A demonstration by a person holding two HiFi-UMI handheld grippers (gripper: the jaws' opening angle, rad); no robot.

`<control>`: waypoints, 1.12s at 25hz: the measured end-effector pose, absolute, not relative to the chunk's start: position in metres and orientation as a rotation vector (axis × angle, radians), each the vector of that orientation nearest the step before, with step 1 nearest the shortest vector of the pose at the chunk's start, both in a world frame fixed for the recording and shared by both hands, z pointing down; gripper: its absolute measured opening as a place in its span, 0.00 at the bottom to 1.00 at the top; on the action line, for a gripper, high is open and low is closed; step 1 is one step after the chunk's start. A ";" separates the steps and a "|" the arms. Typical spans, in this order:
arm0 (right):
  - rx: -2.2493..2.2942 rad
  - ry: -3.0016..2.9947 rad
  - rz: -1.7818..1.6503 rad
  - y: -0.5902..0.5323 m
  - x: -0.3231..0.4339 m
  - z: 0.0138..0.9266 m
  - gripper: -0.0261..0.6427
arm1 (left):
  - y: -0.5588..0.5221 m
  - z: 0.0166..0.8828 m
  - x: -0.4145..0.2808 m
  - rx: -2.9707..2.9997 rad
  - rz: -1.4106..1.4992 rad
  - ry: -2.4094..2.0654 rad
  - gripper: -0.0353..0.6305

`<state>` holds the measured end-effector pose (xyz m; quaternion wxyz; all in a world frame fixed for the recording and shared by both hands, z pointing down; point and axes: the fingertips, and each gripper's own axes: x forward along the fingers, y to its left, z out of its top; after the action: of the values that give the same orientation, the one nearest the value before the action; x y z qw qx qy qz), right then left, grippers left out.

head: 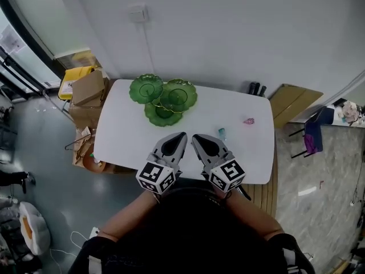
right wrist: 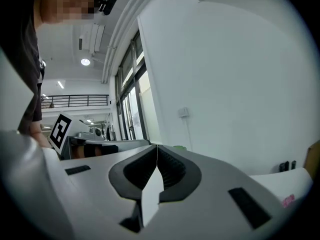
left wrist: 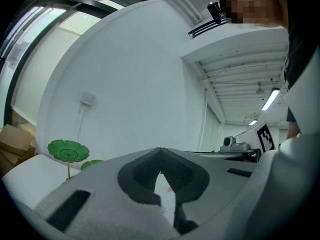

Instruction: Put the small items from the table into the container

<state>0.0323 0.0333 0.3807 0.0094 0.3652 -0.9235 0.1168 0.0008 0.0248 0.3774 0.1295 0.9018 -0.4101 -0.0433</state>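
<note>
White table bears the green dish at its far edge; teal item and pink item lie outside it, so all seems left to do; left gripper and right gripper hover near, both closed, empty.

1. Cardboard boxes are sitting stacked on the floor, a yellow box lying just behind them.
2. Switch is sitting on the white wall.
3. Wooden board is resting by the wall; purple cloth is hanging nearby.
</note>
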 end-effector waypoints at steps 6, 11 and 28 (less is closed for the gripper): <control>0.981 -2.878 0.421 0.005 0.071 0.396 0.06 | 0.003 0.387 0.027 2.575 -0.093 -1.329 0.06; 0.881 -2.833 0.432 -0.007 0.076 0.420 0.06 | -0.007 0.411 0.029 2.523 -0.029 -1.386 0.06; 0.761 -2.488 0.562 -0.036 0.070 0.605 0.07 | -0.052 0.536 0.033 2.439 0.173 -1.189 0.06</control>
<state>0.0702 -0.0362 0.6051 0.2376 0.2775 -0.9080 0.2051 0.0326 -0.0519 0.5356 0.2097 0.8771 -0.4276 0.0622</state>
